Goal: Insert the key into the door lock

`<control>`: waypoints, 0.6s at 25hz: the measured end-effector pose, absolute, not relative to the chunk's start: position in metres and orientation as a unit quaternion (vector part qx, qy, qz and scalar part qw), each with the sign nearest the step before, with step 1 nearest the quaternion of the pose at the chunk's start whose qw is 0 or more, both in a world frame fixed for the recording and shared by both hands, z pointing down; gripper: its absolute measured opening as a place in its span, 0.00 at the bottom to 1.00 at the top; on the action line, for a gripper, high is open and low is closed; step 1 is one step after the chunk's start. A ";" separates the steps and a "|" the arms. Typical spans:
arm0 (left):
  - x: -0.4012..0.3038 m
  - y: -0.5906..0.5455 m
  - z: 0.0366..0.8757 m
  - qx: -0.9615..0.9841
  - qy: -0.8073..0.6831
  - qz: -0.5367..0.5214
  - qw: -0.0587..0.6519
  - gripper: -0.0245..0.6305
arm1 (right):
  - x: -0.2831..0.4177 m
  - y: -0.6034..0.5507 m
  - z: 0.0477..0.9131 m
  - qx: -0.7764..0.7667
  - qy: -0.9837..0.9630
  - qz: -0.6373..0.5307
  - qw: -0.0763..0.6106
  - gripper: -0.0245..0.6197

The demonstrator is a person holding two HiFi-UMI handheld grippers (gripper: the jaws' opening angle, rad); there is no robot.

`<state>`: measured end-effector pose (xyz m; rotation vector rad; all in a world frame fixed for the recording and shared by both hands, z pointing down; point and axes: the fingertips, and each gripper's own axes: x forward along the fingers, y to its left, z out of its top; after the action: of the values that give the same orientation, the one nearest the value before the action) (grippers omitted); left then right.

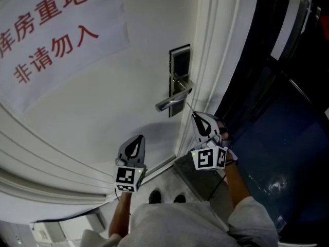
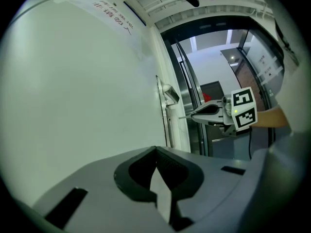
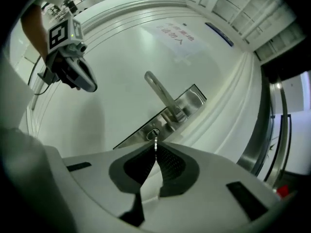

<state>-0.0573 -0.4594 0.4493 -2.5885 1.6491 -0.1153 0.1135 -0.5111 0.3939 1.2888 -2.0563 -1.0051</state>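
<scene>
A steel lock plate (image 1: 180, 66) with a lever handle (image 1: 171, 102) is mounted on the white door (image 1: 103, 102). My right gripper (image 1: 197, 116) is shut on a thin metal key (image 1: 190, 107) whose blade points at the plate. In the right gripper view the key (image 3: 155, 144) sticks out of the right gripper (image 3: 155, 153), its tip just short of the round keyhole (image 3: 152, 133) below the handle (image 3: 163, 93). My left gripper (image 1: 138, 139) hangs shut and empty to the left, facing the bare door. From the left gripper (image 2: 156, 152) the right gripper (image 2: 214, 111) shows side-on.
A paper notice with red print (image 1: 51, 35) is stuck on the door's upper left. The white door frame (image 1: 216, 60) runs beside the lock, with a dark glass panel (image 1: 277, 112) to its right. The person's shoes (image 1: 164, 197) stand below.
</scene>
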 end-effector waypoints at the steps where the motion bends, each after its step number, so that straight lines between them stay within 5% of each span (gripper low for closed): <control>1: -0.059 -0.460 0.449 -0.841 0.538 -0.037 0.035 0.06 | 0.112 -0.512 0.395 0.469 -0.749 -0.386 0.265 0.08; 15: -0.073 -0.463 0.450 -0.834 0.549 -0.035 0.034 0.06 | 0.091 -0.528 0.398 0.418 -0.661 -0.521 0.343 0.08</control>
<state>-0.0729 -0.4629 0.4496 -2.5662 1.6880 -0.1076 0.0905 -0.5276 0.3980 1.0872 -1.7167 -1.3529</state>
